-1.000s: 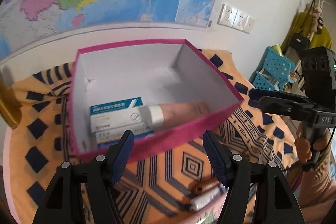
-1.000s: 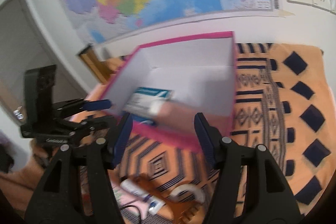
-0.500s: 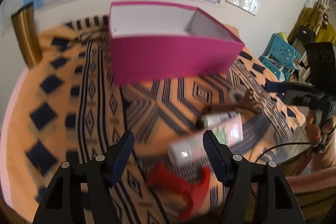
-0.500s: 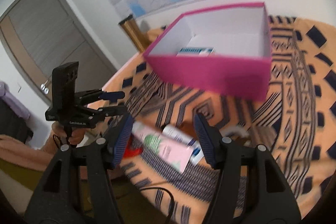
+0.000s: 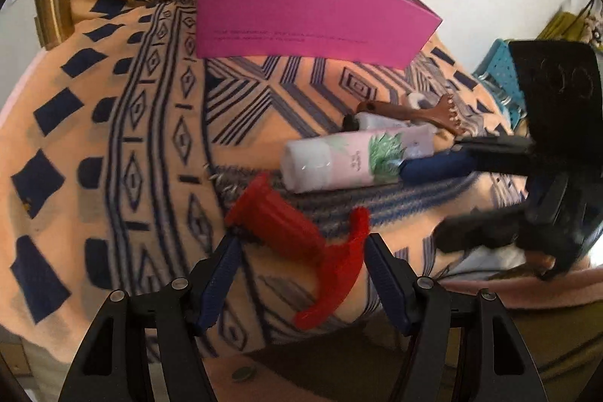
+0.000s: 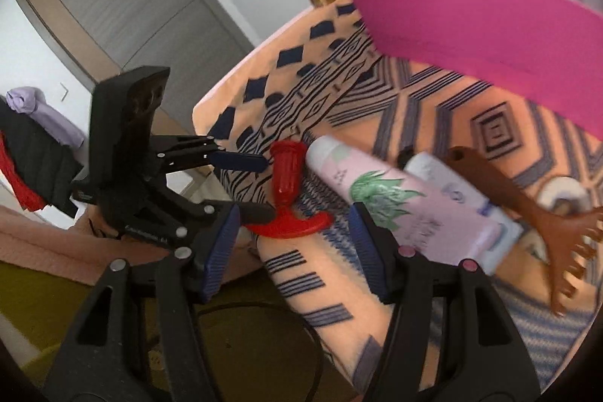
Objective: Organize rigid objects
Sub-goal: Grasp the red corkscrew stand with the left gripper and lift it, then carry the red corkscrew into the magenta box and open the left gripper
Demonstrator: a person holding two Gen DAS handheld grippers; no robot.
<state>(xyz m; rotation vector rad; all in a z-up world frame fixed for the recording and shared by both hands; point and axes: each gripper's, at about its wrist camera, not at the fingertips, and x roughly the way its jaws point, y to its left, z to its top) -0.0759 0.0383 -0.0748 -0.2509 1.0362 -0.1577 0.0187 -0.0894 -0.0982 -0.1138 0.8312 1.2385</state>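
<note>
Tongs first: your left tongs (image 5: 299,274) stand spread and empty, straddling the red plunger-shaped piece (image 5: 290,232) that lies on its side at the near edge of the patterned bench cloth (image 5: 124,153). Your right tongs (image 6: 294,247) are spread and empty too, aimed at the pink tube (image 6: 395,202) just beyond. Both of you crowd one small cluster, so you risk knocking tongs together or shoving the red piece off the edge. The tube leans on a white tube (image 5: 377,120) and a brown rake-like scraper (image 5: 418,113); pinch it carelessly and they may roll. The pink box (image 5: 309,21) waits further back.
</note>
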